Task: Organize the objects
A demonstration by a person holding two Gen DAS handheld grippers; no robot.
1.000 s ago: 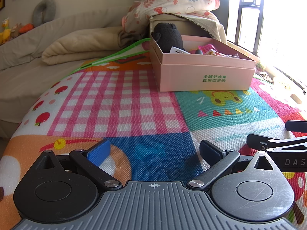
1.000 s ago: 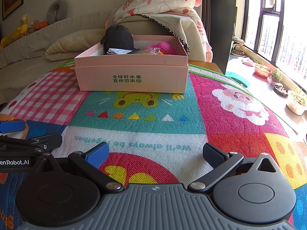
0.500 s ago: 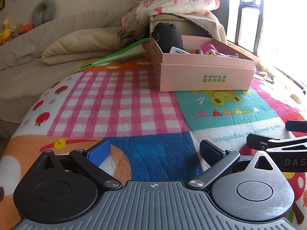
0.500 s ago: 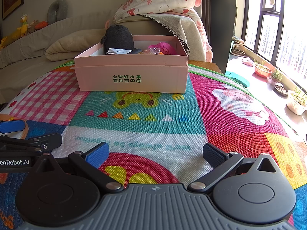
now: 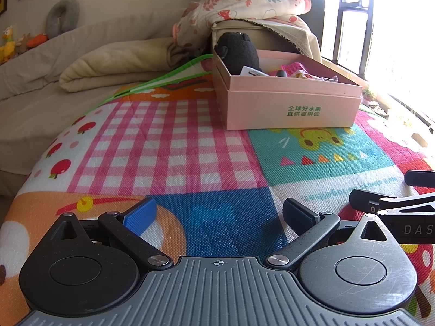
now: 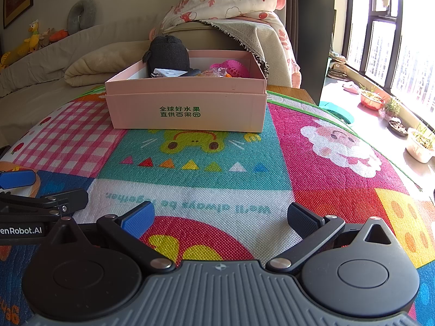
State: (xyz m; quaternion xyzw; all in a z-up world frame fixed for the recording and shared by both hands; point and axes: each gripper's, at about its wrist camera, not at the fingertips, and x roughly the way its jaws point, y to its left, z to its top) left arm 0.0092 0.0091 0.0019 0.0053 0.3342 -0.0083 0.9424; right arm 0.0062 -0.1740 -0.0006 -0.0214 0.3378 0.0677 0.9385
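Your left gripper (image 5: 218, 213) sits low over the printed play mat (image 5: 168, 146), jaws spread wide with nothing between them but the blue patch of mat. Your right gripper (image 6: 220, 218) is the same: jaws wide apart, empty, over the red and yellow print. Both sit side by side; each camera catches the other tool's fingers at its frame edge. The pink box (image 6: 187, 108) stands on the mat well ahead of both, open at the top, green lettering on its front wall. The left view sees it from an angle, off to the right, showing its left wall and front. The right view sees it nearly head-on, so the contents read better there: a dark plush toy (image 6: 168, 53) upright in the back left corner, a white and grey item (image 6: 170, 73) in front of it, a pink mesh ball (image 6: 235, 68) toward the right, and small bits between that I can't identify. Only the right view shows the potted plants (image 6: 418, 142) on the sill by the window. The left view gives more of the folded beige blanket (image 5: 117, 65) and the grey neck pillow (image 5: 63, 13) on the sofa back. The floral quilt (image 6: 231, 0) is piled behind the box in both.
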